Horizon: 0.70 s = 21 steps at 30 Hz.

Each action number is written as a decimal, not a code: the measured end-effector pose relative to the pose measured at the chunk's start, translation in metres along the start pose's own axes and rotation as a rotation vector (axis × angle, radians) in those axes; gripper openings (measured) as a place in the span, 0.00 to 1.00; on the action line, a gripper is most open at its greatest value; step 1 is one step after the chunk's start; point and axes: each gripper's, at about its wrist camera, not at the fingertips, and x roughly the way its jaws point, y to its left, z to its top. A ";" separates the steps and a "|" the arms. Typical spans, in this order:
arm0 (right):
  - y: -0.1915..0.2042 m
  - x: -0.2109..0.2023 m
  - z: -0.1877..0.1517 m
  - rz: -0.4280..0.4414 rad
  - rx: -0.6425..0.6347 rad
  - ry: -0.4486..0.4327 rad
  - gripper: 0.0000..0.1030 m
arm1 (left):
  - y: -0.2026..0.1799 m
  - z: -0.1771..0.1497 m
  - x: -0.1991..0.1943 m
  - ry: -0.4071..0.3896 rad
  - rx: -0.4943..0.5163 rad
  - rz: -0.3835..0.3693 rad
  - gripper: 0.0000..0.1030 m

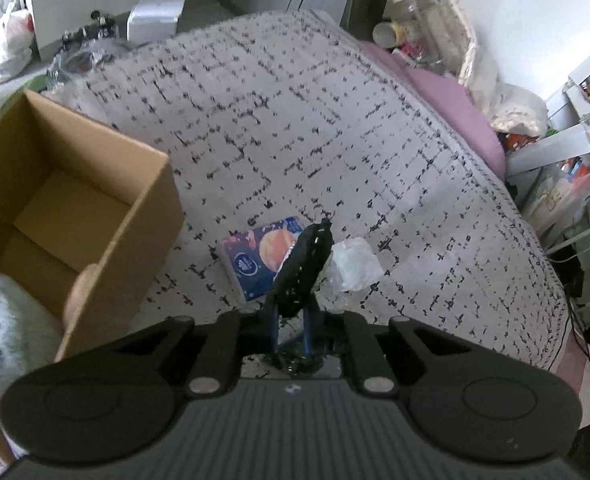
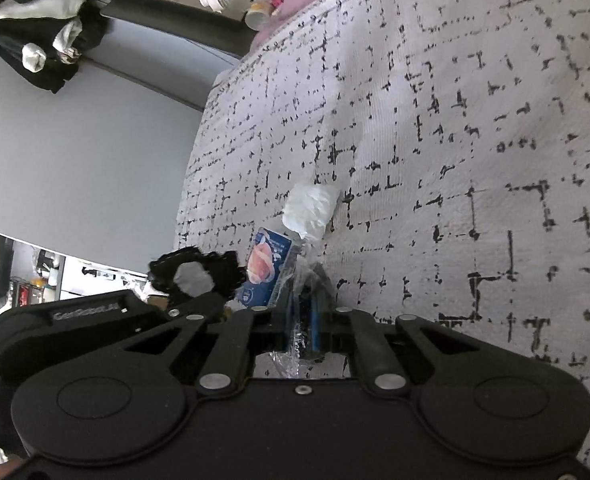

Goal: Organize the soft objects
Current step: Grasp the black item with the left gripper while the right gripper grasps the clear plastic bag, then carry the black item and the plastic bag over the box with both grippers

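Observation:
In the left wrist view my left gripper (image 1: 291,314) is shut on a black soft cloth piece (image 1: 305,268) with pale stitching, which stands up out of the blue fingers. Behind it a blue tissue pack (image 1: 255,260) with an orange planet print lies on the bedspread, with a white bundle in clear plastic (image 1: 355,264) to its right. In the right wrist view my right gripper (image 2: 303,304) is shut on the clear plastic tail of that white bundle (image 2: 311,208). The tissue pack (image 2: 265,268) lies just left of it, and the black cloth piece (image 2: 195,272) shows further left.
An open, empty cardboard box (image 1: 75,184) stands at the left on the patterned bedspread (image 1: 335,120). A grey fluffy item (image 1: 3,320) lies beside the box's near corner. Bottles and bags (image 1: 423,28) crowd the bed's far right. A pink sheet (image 1: 455,100) edges the bed.

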 end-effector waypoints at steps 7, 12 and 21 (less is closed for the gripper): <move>0.016 -0.025 -0.005 -0.019 -0.095 -0.062 0.09 | 0.002 -0.008 -0.033 -0.054 0.024 -0.001 0.11; 0.027 -0.042 -0.011 -0.019 -0.165 -0.100 0.09 | 0.008 -0.011 -0.051 -0.086 0.041 0.007 0.11; 0.045 -0.057 -0.020 -0.021 -0.262 -0.156 0.09 | 0.020 -0.017 -0.089 -0.142 0.044 0.006 0.11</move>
